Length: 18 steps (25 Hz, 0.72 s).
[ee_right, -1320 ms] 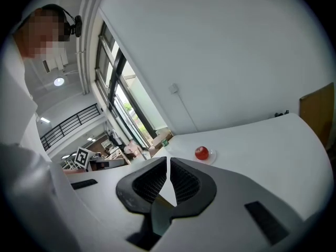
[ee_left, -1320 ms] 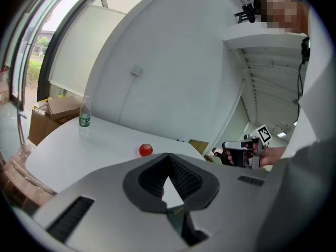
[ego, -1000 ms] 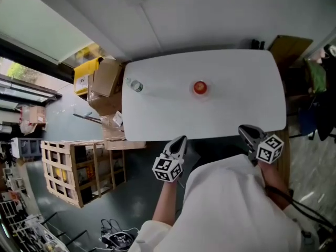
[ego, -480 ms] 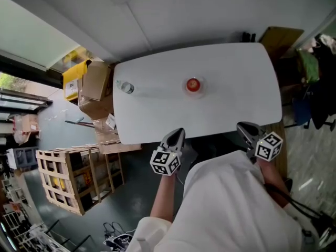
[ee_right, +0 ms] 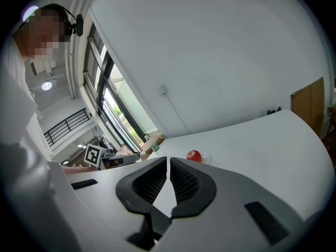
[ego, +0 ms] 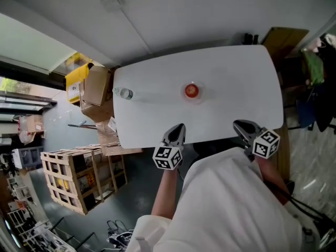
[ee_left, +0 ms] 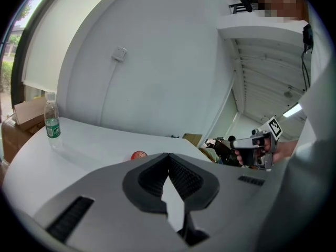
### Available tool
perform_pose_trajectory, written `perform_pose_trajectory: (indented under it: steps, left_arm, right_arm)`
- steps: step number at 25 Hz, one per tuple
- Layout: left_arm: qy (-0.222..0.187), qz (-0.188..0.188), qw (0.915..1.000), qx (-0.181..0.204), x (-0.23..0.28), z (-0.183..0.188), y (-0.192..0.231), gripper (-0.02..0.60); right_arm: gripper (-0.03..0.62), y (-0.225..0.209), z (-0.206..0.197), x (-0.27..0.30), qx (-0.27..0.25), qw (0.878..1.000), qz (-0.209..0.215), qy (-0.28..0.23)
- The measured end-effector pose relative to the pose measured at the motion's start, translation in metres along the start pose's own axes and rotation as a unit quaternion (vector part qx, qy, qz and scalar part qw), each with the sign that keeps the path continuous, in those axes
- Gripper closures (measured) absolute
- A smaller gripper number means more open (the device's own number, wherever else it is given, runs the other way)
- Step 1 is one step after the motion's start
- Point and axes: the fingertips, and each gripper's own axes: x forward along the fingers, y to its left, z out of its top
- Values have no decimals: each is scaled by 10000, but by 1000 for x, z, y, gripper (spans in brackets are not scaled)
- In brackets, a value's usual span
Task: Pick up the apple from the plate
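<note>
Fingers (ego: 180, 132) of left gripper (ego: 178, 127) and right gripper (ego: 239, 124) pressed together, both empty, at near edge of table (ego: 236, 83) in head view. Apple (ego: 191, 91) on plate (ego: 200, 95) mid-table, well apart from both; bottle (ego: 125, 93) at left end. Left gripper view: pads meet w/ nothing btwn, apple (ee_left: 138, 155) beyond tips. Right gripper view: pads nearly touching, empty, apple (ee_right: 193, 155) ahead.

Wall (ego: 210, 14): white, plain.
Worktop (ego: 236, 98): white, set against the wall.
Floor (ego: 131, 193): dark grey.
Wooden crate (ego: 79, 177): stood off the worktop's left edge.
Windows (ee_right: 113, 104): daylight admitted.
</note>
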Motion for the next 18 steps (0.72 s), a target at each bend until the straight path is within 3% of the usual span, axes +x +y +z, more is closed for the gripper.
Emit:
perform_pose_trajectory:
  steps: [6,18]
  left_arm:
    - [180,83,9998,93,47,13,11,564]
    - [941,239,9950,246,138,6,40,448]
  right_arm:
    - [549,-29,13,7,15,9996,121,244]
    - [549,-73,22,34,186,9974,314,627]
